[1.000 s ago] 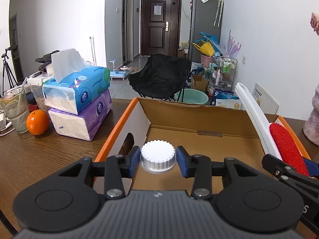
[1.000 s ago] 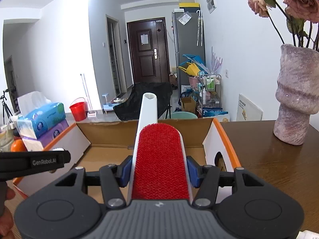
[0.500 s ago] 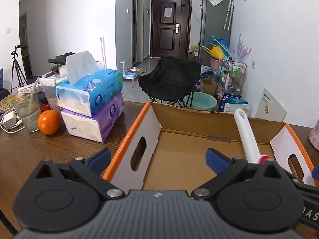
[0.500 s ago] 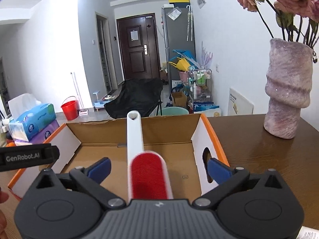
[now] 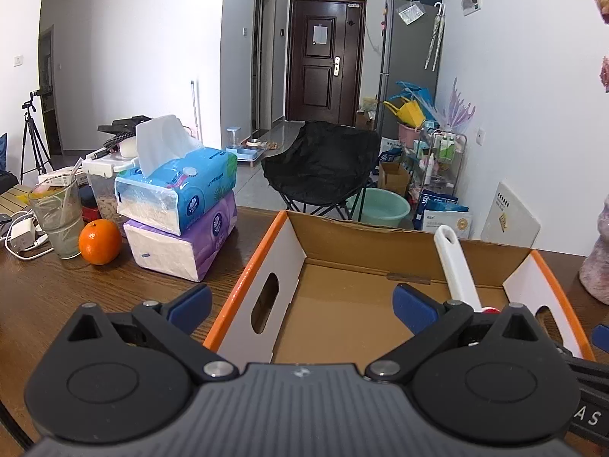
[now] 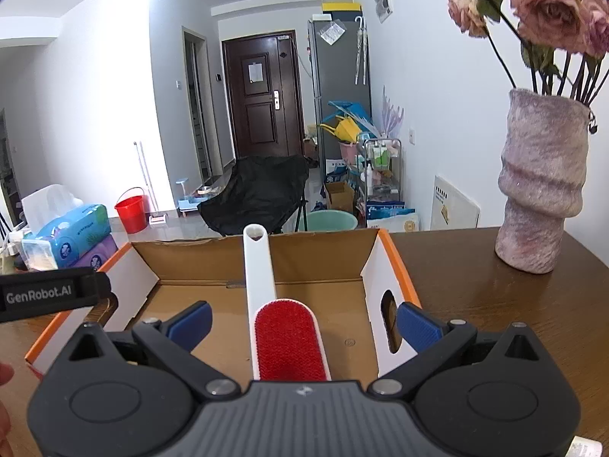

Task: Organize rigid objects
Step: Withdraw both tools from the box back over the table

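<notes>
An open cardboard box (image 5: 262, 262) with orange edges and white side flaps stands on the wooden table; it also shows in the right wrist view (image 6: 392, 262). A lint brush (image 6: 291, 342) with a red pad and white handle lies in the box, its handle leaning on the far wall; its handle shows in the left wrist view (image 5: 455, 266). My left gripper (image 5: 300, 304) is open and empty above the box's near left part. My right gripper (image 6: 302, 321) is open, its jaws wide on either side of the brush without touching it. The white-capped object is hidden.
Two stacked tissue packs (image 5: 182, 205), an orange (image 5: 99, 242) and a glass (image 5: 57, 221) stand left of the box. A pink vase with roses (image 6: 540, 186) stands on the table to the right. A black chair (image 5: 319, 160) stands beyond the table.
Both grippers have opened. The left one let go of the white-capped object, now out of sight. The right one let go of the lint brush, which now lies in the box.
</notes>
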Demonstrator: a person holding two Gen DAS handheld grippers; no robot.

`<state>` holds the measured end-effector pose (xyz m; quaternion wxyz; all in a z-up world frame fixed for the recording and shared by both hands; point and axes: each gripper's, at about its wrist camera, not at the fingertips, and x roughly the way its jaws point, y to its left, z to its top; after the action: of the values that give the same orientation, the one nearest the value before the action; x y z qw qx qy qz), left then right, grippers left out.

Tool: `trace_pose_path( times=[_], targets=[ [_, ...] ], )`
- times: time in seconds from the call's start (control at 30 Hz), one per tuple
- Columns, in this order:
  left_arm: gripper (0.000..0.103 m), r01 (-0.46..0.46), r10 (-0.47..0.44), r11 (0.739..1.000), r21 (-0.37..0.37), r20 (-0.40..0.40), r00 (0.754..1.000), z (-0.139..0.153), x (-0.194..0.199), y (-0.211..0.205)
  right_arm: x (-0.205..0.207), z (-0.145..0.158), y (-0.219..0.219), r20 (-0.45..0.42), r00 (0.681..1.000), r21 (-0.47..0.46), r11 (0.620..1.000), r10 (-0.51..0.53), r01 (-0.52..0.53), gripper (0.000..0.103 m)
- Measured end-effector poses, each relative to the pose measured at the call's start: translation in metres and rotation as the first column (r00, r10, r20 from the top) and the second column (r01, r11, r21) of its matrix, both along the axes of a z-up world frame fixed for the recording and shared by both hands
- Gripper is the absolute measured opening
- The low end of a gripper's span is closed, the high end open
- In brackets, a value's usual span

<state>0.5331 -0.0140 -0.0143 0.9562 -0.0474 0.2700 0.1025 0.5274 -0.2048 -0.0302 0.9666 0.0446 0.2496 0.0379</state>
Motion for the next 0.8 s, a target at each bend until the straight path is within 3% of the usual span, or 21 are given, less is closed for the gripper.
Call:
trace_pose_path(
  times=[0.8],
  targets=[
    [0.103,-0.008,0.009,1.000,-0.018,0.037,0.999,0.012,-0.073,0.015,-0.072,0.010,-0.002,0.030,0.999,-0.034,0.999,0.016,-0.015,0.103]
  ],
)
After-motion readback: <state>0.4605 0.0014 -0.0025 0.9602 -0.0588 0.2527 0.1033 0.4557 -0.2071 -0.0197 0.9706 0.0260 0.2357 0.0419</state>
